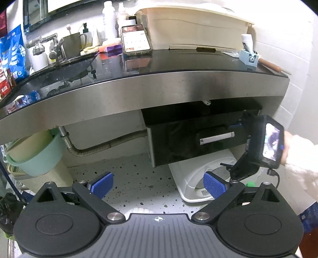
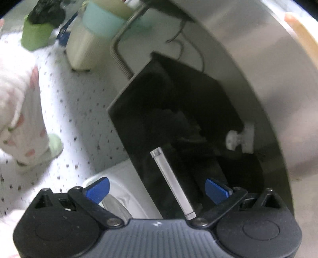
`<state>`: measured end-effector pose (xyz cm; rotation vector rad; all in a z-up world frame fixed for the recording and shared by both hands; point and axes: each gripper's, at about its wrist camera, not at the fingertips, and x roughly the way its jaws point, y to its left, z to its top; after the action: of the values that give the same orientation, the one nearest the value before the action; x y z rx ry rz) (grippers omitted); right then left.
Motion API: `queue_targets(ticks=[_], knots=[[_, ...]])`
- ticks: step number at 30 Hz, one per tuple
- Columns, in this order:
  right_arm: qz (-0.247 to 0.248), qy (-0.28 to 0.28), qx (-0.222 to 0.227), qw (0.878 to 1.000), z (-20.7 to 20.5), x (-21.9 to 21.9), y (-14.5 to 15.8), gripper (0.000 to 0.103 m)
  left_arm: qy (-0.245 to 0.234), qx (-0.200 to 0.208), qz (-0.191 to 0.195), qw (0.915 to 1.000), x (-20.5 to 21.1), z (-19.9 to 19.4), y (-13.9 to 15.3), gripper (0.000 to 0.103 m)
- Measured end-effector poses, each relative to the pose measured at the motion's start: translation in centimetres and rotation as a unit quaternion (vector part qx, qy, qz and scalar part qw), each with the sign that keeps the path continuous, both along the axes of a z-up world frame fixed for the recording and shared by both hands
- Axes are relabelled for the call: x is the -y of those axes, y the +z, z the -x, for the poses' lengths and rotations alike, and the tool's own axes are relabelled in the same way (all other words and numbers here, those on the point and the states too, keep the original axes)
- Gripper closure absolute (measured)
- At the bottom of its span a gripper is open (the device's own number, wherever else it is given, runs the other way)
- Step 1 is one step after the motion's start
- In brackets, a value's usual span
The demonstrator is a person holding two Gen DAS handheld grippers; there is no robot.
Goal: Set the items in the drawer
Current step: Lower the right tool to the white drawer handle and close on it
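A black drawer point(image 1: 178, 141) with a silver bar handle point(image 1: 217, 138) hangs under the steel-fronted counter point(image 1: 139, 89), pulled slightly out. My left gripper point(image 1: 158, 183) is open and empty, low over the speckled floor, in front of the drawer. My right gripper point(image 2: 157, 190) is open and empty, tilted, close to the drawer front point(image 2: 143, 123), with the handle point(image 2: 173, 184) running between its blue pads. In the left wrist view the right gripper's body point(image 1: 264, 142) shows at the drawer's right end. A phone point(image 1: 136, 38) and a small blue holder point(image 1: 248, 58) sit on the counter.
A sink with a tap point(image 1: 45, 46), a cup point(image 1: 74, 42), bottles point(image 1: 109, 18) and a cream box point(image 1: 196, 25) are on the counter. Under it hang a green basin point(image 1: 37, 156) and a flexible hose point(image 1: 103, 145). A white bin point(image 1: 200, 178) stands below the drawer.
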<state>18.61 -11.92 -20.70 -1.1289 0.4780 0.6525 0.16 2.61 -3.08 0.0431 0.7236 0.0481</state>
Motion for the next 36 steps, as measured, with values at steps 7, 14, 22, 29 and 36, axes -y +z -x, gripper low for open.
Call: queue_targets(ticks=[7,14,22,29,36], knots=[[0.078,0.034,-0.017,0.996,-2.5,-1.6,-2.4,0.000,0.004,-0.003,-0.005,1.0000,-0.2,0.1,-0.1,0.005],[0.152,0.054,-0.037,0.986,-5.7,-2.9,-4.9,0.000,0.006,-0.003,-0.012,0.9999,-0.4,0.4,0.0,0.005],[0.167,0.047,-0.063,0.983,-7.5,-3.2,-6.4,0.000,0.010,-0.009,-0.015,0.9998,-1.0,0.4,-0.2,0.005],[0.167,0.048,-0.071,0.982,-8.4,-3.2,-7.1,0.000,0.010,-0.007,-0.018,0.9998,-0.9,0.3,-0.1,0.005],[0.175,0.043,-0.078,0.980,-8.8,-3.5,-7.2,0.000,0.010,-0.009,-0.019,0.9997,-0.7,0.3,-0.2,0.005]])
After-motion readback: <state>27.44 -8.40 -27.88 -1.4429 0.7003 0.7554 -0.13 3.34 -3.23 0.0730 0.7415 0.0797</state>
